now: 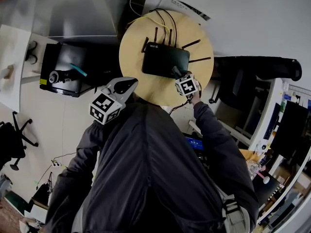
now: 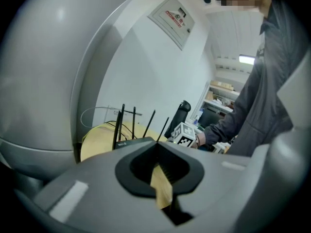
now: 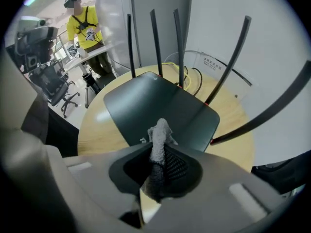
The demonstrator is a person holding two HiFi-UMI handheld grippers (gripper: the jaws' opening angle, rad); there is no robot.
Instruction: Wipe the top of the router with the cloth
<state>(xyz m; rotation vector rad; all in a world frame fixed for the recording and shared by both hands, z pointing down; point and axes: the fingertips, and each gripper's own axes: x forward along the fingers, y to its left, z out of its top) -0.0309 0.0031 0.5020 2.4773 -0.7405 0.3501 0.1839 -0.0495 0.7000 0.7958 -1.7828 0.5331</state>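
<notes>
The black router (image 1: 165, 58), with several upright antennas, lies on a round wooden table (image 1: 136, 38). My right gripper (image 1: 178, 74) is at the router's near right edge, shut on a grey cloth (image 1: 175, 71). In the right gripper view the cloth (image 3: 158, 139) sticks up from between the jaws just over the router's near edge (image 3: 160, 106). My left gripper (image 1: 126, 85) hovers at the table's near left rim, clear of the router. Its jaws stand together with nothing in them, and only a sliver of table shows through. The left gripper view shows the router (image 2: 133, 142) ahead.
Yellow and black cables (image 1: 158, 16) run off the table's far side. A black case with tools (image 1: 65, 69) stands to the left and a dark office chair (image 1: 257, 67) to the right. A person in yellow (image 3: 85, 30) stands far off by a desk.
</notes>
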